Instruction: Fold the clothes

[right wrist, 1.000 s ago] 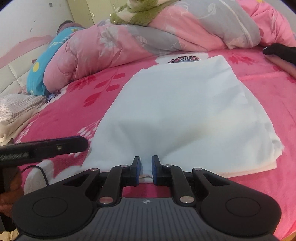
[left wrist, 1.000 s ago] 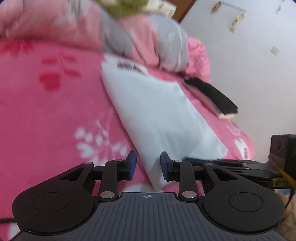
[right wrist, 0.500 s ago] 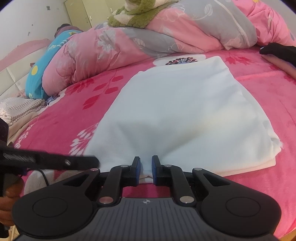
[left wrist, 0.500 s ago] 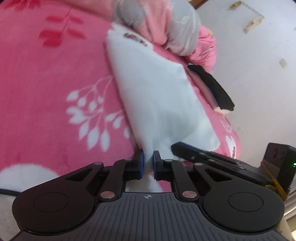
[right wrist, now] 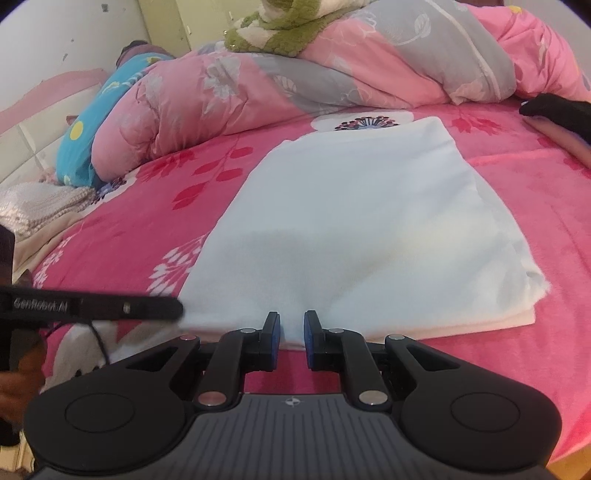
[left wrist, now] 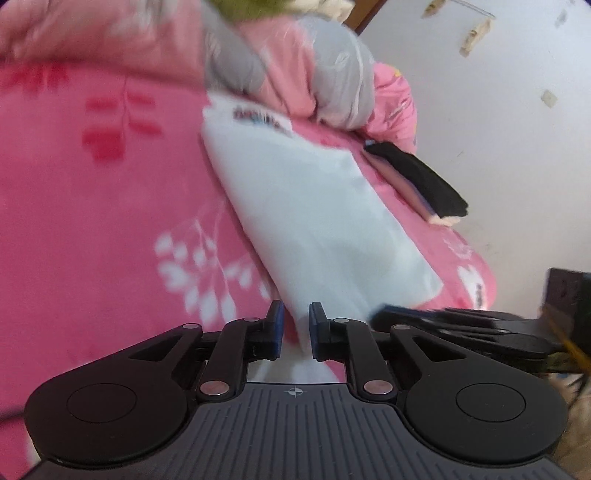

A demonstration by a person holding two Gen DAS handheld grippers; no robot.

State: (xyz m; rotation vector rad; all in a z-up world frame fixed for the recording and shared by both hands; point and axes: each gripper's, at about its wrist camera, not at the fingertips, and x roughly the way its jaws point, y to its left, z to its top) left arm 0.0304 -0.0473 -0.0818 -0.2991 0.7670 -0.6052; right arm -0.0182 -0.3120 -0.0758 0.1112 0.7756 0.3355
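Right wrist view: right gripper [right wrist: 292, 334] pinching white garment [right wrist: 369, 229] hem.

Ahead of the right hand-held gripper [right wrist: 292, 328], beyond the white garment [right wrist: 369, 221], a heaped quilt [right wrist: 332, 74] walls off the far side of the bed [right wrist: 517, 350]. To its right, pink blanket lies bare up to the black folded clothes [right wrist: 557, 110]. The left hand-held gripper [right wrist: 92, 306] crowds its left.

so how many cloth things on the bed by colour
white: 1, folded white garment
black: 1, folded black item
pink and grey: 1, quilt
green and white: 1, fuzzy blanket
blue: 1, blue bundle
total: 5
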